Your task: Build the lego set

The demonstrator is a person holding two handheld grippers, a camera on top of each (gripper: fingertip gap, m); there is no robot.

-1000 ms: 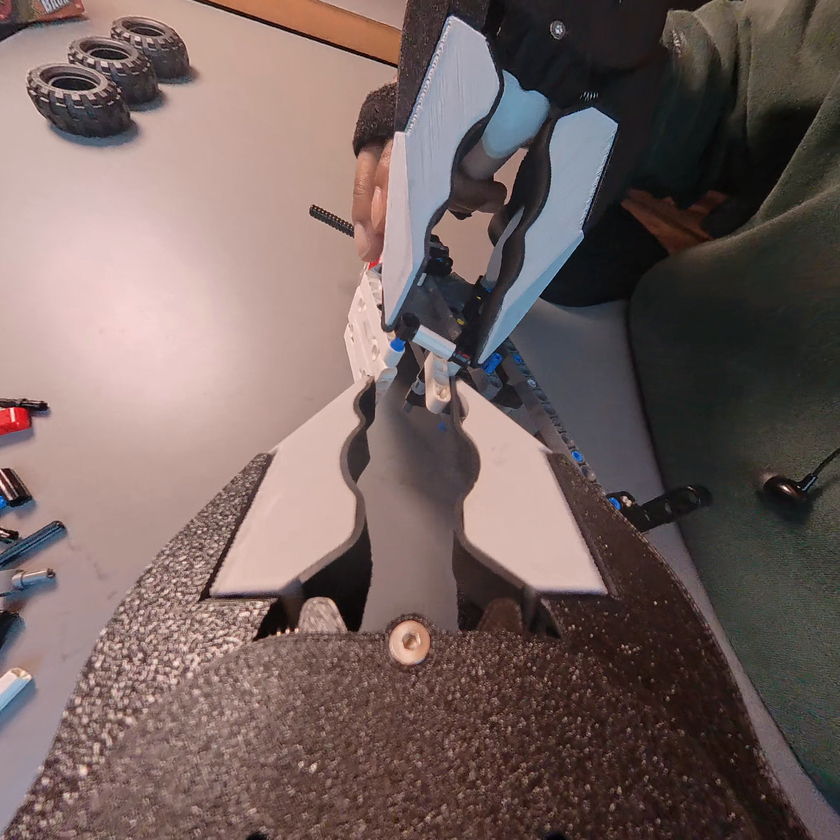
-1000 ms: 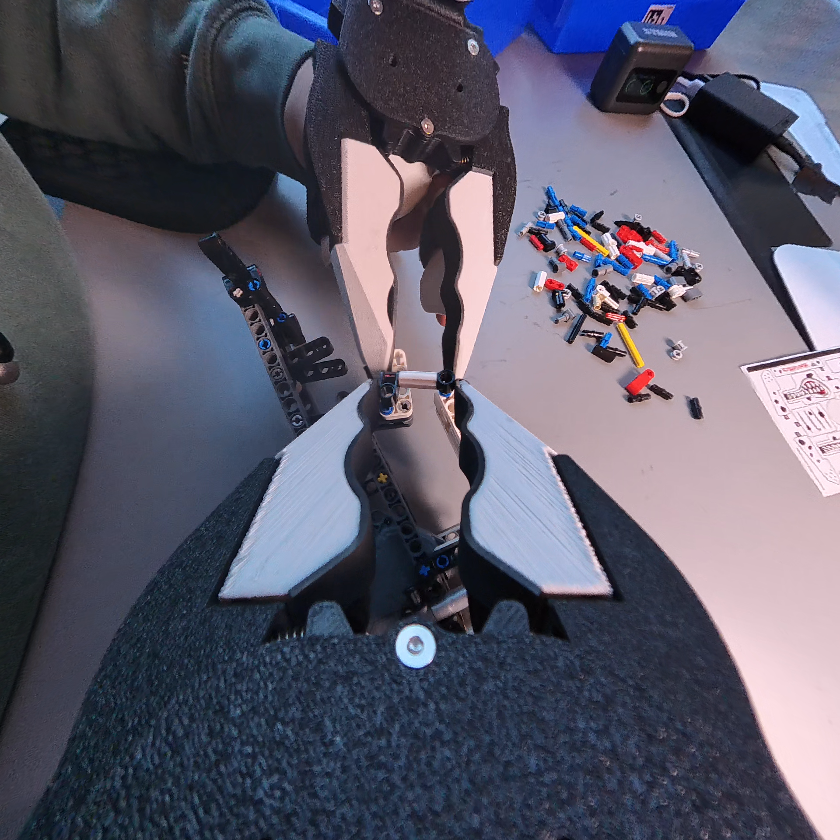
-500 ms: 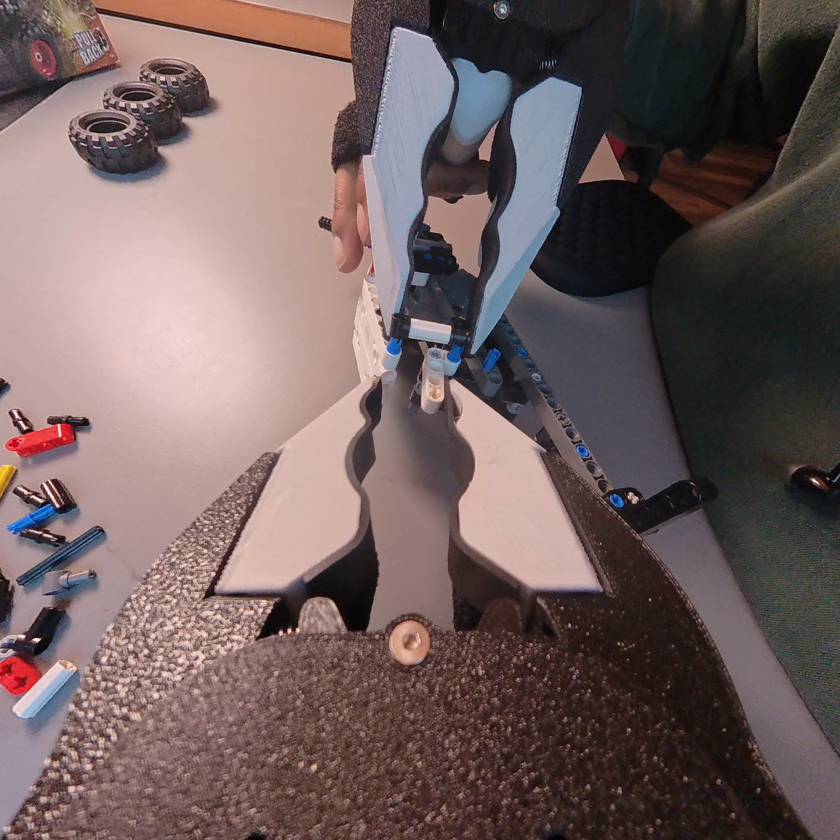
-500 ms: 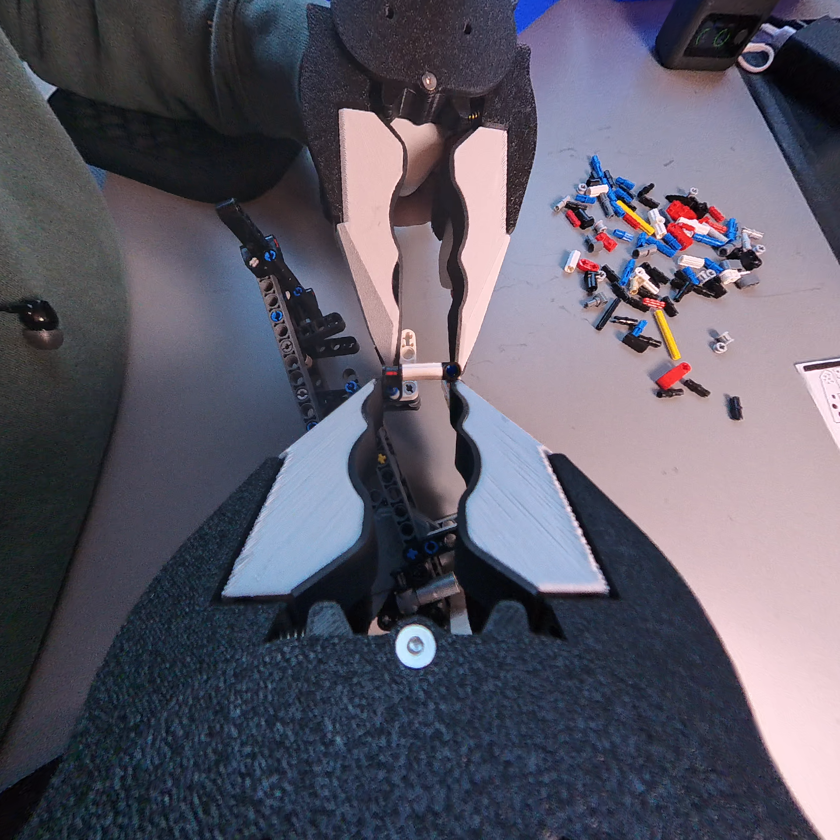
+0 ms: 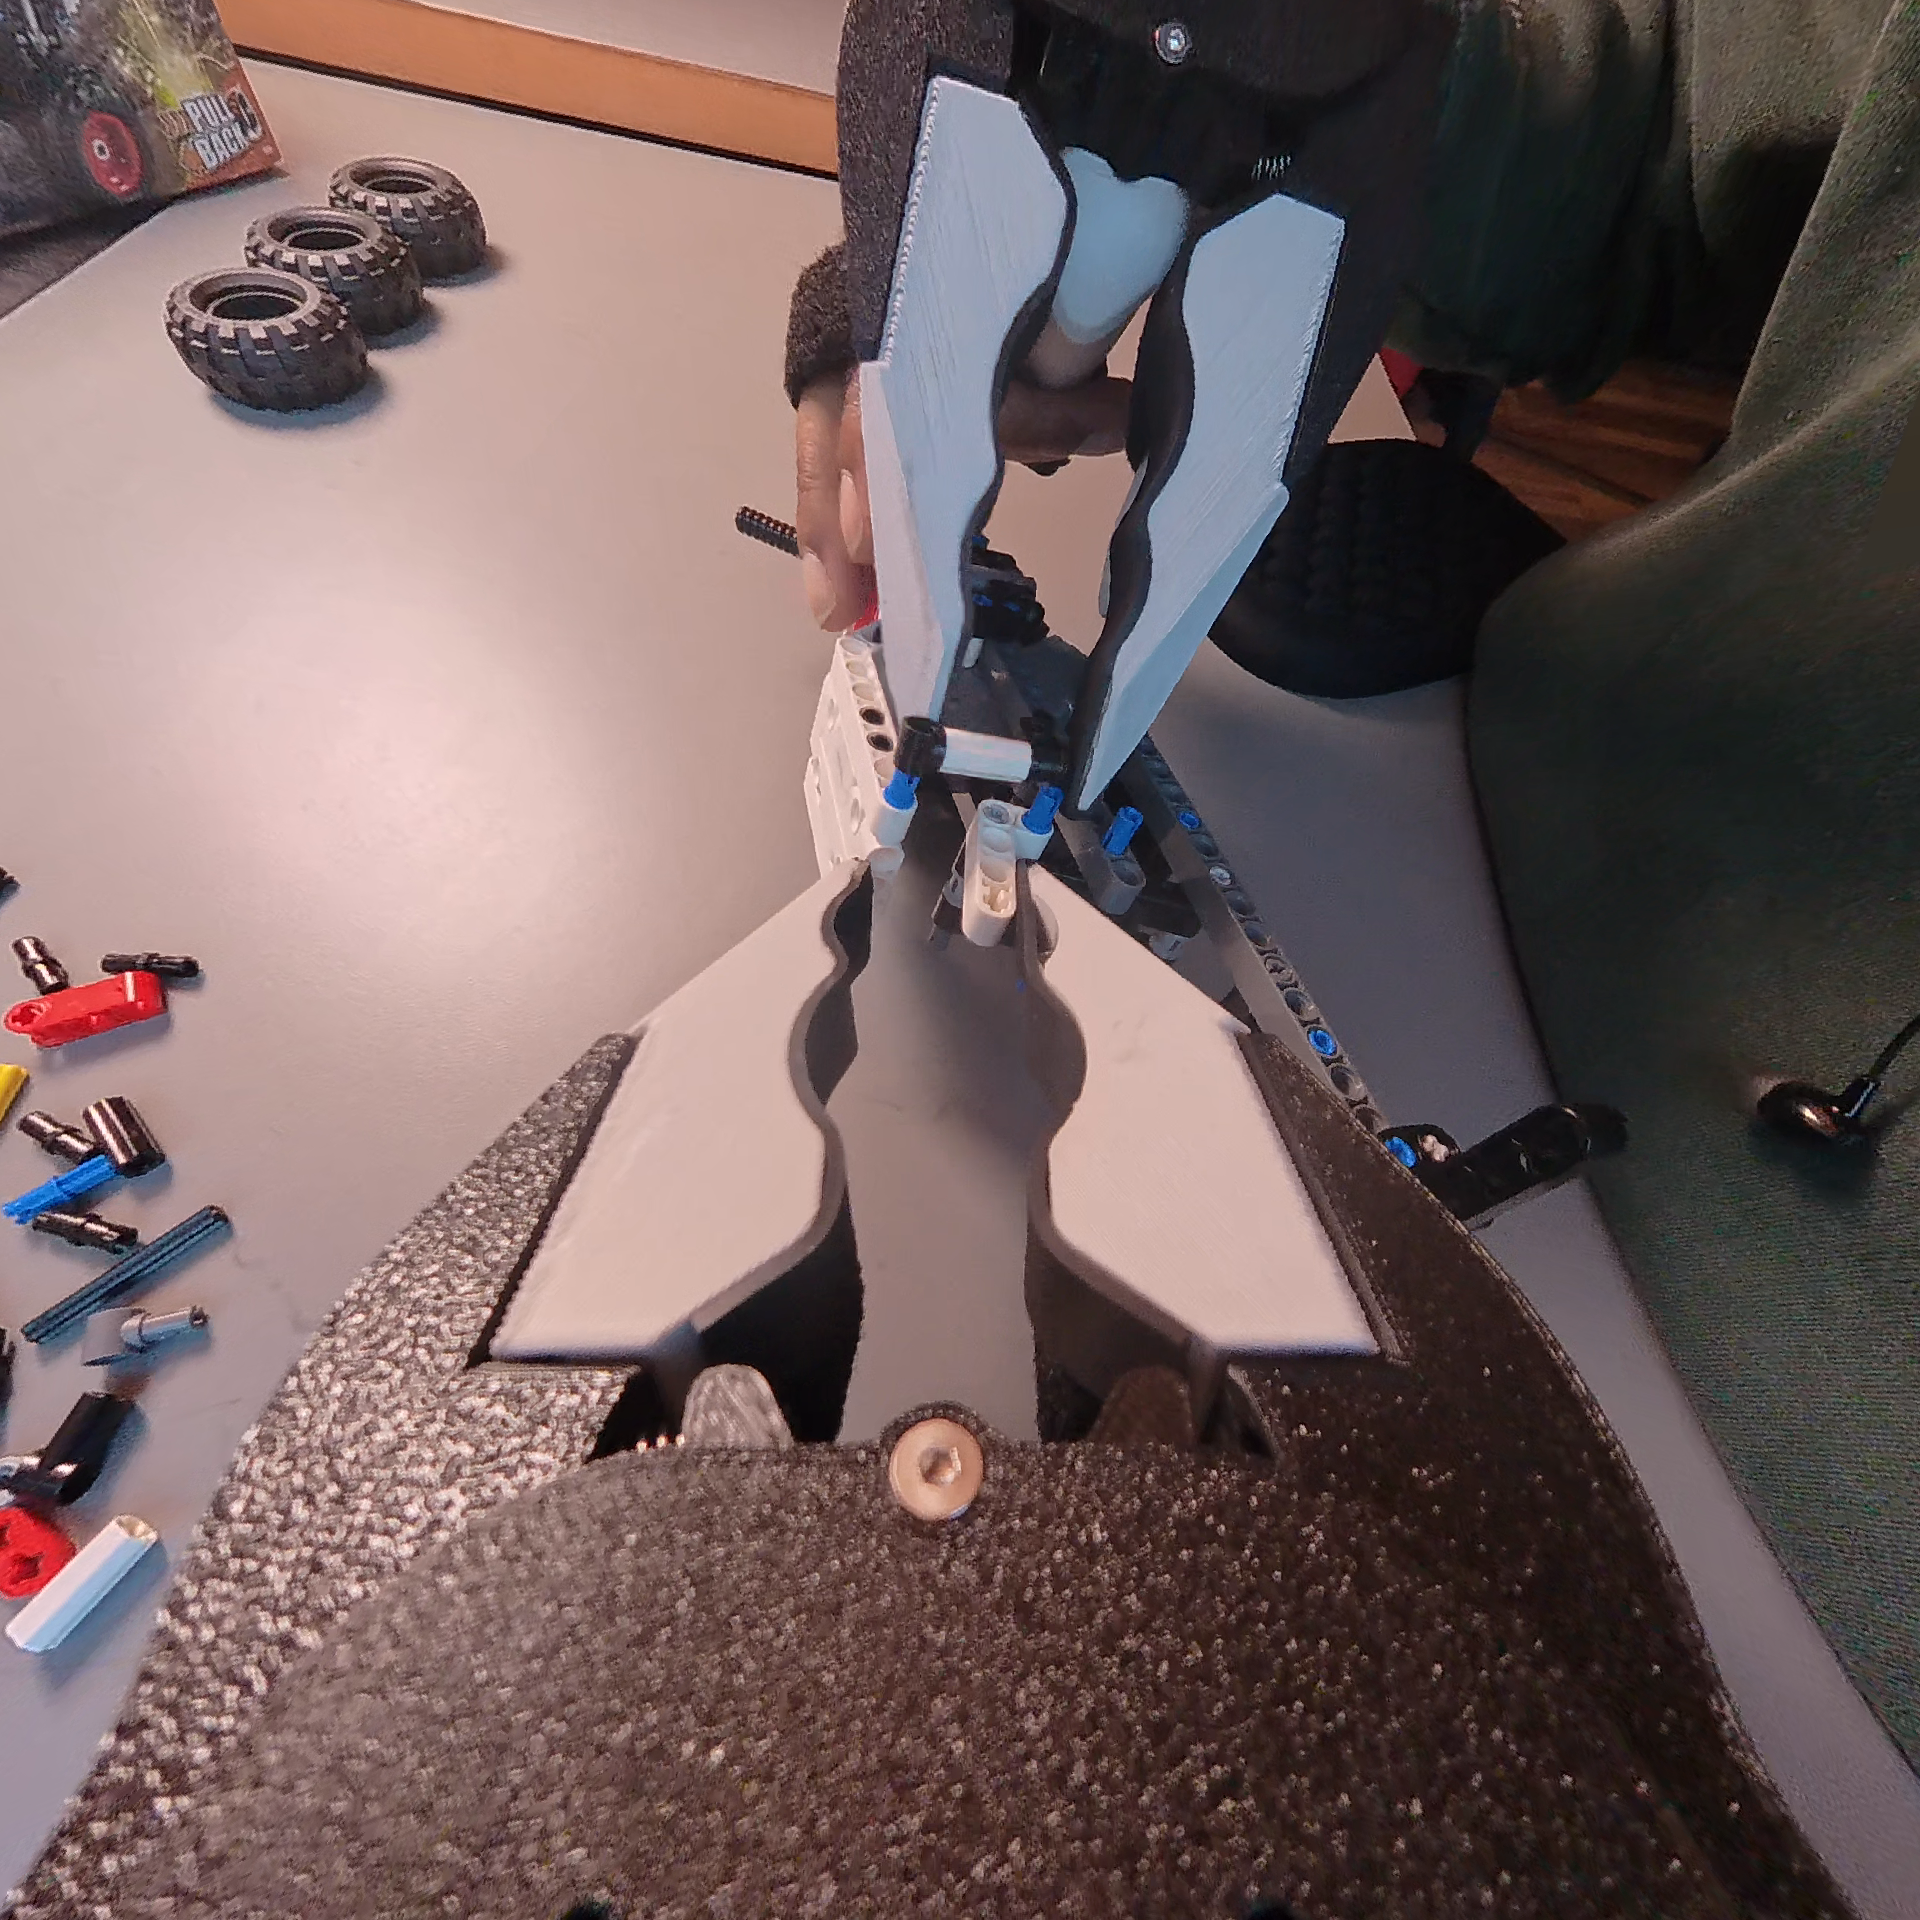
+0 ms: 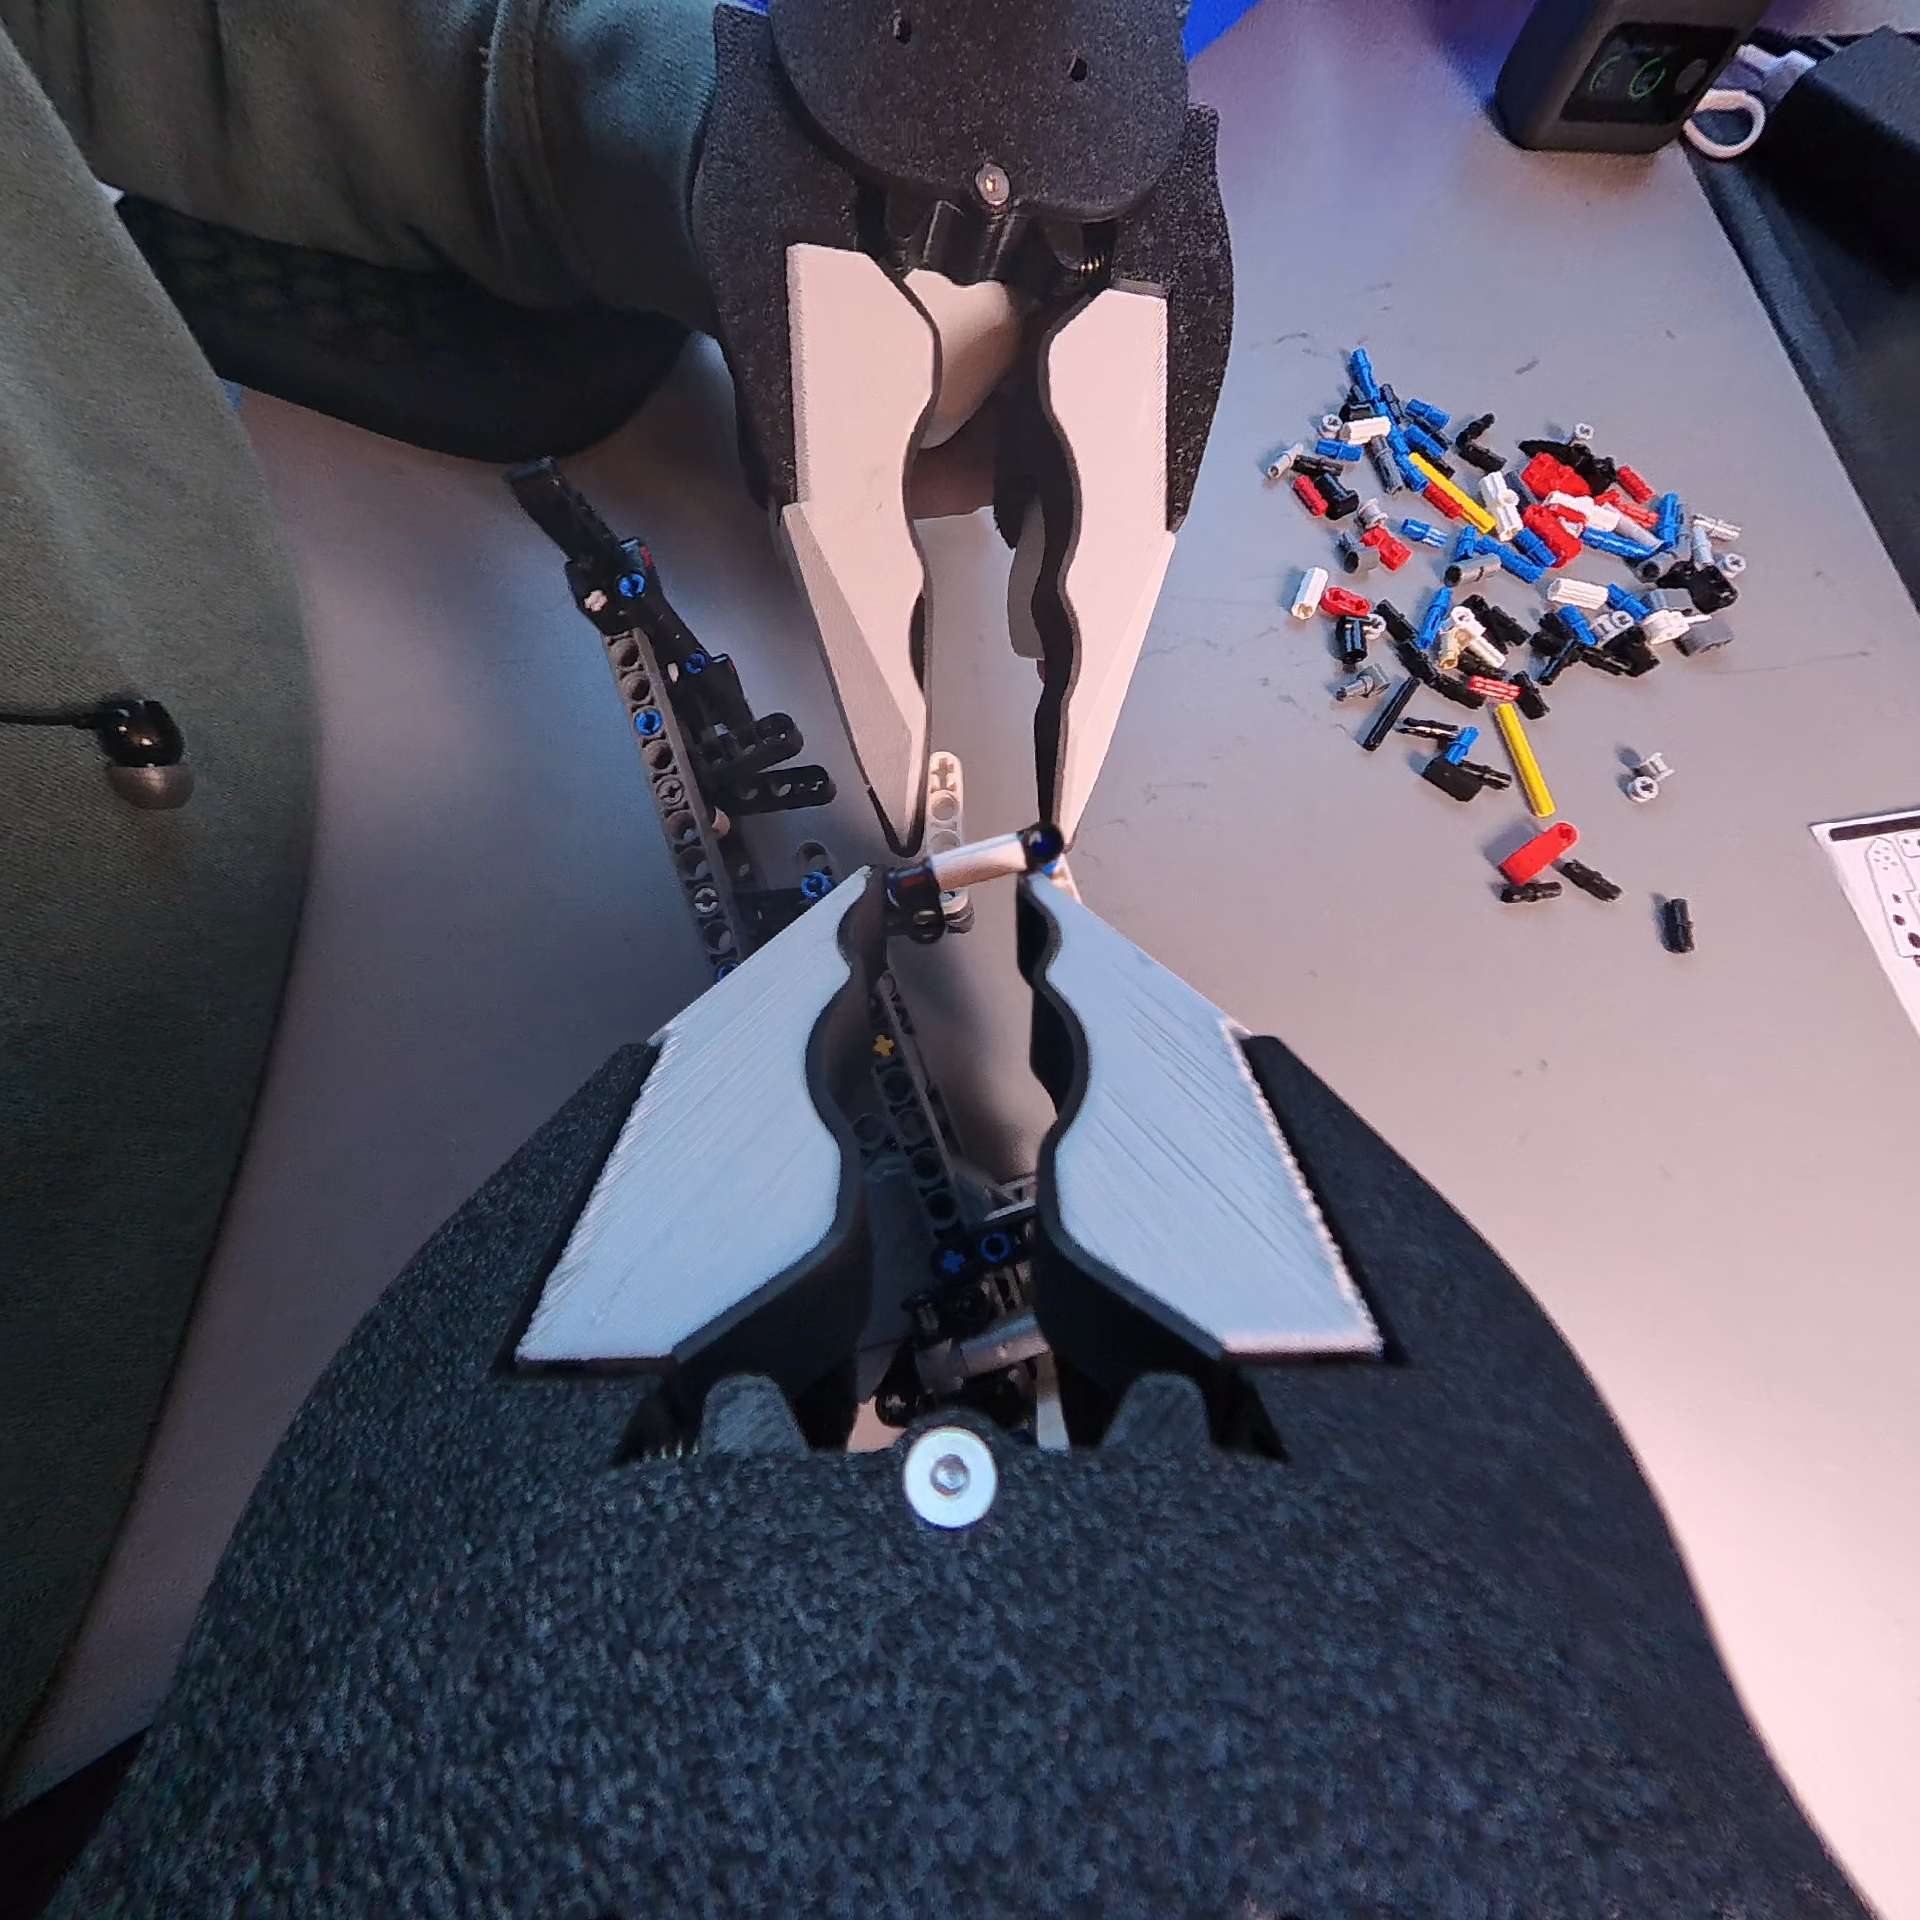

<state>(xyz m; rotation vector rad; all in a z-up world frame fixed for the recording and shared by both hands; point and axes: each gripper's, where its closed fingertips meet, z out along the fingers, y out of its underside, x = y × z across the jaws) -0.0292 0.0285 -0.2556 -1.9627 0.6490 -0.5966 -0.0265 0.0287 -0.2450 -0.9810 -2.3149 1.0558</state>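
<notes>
Right tongs (image 6: 943,883): pinching the short white rod (image 5: 982,753) end to end by its black caps, blue pins pointing down. Hovers over the dark chassis (image 5: 1247,956), which lies along the worktop's near edge by the person's lap.

Left tongs (image 5: 945,888): spread, straddling an upright white beam (image 5: 987,873), gripping nothing visible.

Judgement: seating the pins. Level the rod, line both pins over their holes, press straight down. Left tongs should brace the frame. Skew risks popping the rod loose.

Loose parts (image 6: 1496,582) towards the right edge. Tyres (image 5: 312,301) at the far left corner.
</notes>
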